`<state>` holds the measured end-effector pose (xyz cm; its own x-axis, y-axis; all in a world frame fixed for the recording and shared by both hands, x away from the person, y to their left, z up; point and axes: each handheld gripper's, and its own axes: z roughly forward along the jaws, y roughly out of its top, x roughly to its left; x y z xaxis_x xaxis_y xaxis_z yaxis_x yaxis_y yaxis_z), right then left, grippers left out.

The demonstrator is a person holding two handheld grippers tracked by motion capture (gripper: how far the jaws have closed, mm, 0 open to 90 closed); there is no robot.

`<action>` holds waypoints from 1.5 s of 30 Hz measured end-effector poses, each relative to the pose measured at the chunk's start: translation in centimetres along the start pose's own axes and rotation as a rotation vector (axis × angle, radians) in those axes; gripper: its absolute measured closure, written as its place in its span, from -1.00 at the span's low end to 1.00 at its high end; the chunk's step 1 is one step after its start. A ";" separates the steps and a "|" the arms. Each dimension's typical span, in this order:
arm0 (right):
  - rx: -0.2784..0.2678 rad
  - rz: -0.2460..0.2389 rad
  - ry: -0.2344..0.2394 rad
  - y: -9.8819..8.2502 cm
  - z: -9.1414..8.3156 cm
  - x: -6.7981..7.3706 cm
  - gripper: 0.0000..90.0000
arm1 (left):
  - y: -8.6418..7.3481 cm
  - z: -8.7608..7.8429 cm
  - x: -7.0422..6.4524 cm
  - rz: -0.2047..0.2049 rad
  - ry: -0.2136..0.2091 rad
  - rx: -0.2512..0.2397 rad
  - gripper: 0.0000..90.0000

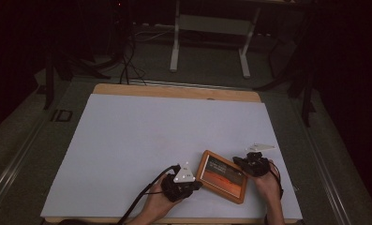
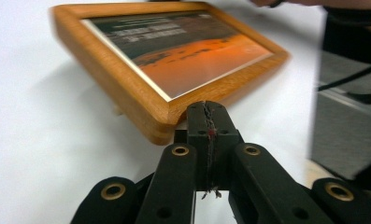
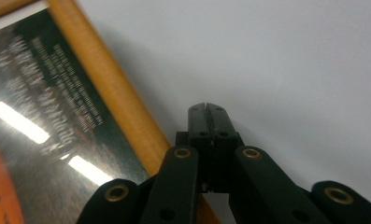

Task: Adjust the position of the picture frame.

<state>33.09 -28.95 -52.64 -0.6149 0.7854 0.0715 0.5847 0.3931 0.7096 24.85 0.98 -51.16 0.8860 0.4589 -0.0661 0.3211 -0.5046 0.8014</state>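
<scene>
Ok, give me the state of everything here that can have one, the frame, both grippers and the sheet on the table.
Frame: face up on the sheet, one corner looks raised in the left gripper view, held by neither gripper.
Left gripper: shut, empty, tips at the frame's corner.
Right gripper: shut, empty, beside the frame's edge.
White sheet: flat on the table.
</scene>
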 end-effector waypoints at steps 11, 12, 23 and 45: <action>0.008 0.036 -0.011 -0.5 -0.5 -0.5 1.00 | 1.3 1.3 2.1 -0.001 0.076 -0.011 0.99; 0.009 0.039 -0.008 -0.5 -0.5 -0.5 1.00 | 1.4 1.5 2.4 -0.014 0.091 -0.013 0.99; 0.008 0.041 -0.041 -0.1 -0.7 -0.6 0.73 | 1.7 1.4 2.8 -0.183 0.137 -0.034 0.35; -0.015 0.071 0.217 1.5 0.5 0.4 -0.54 | 0.9 4.6 3.1 -0.424 -0.018 -0.015 -0.48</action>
<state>33.96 -27.78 -51.94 -0.6728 0.6890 0.2696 0.6235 0.3319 0.7079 29.44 -1.38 -53.41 0.6825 0.6103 -0.4021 0.6534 -0.2631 0.7098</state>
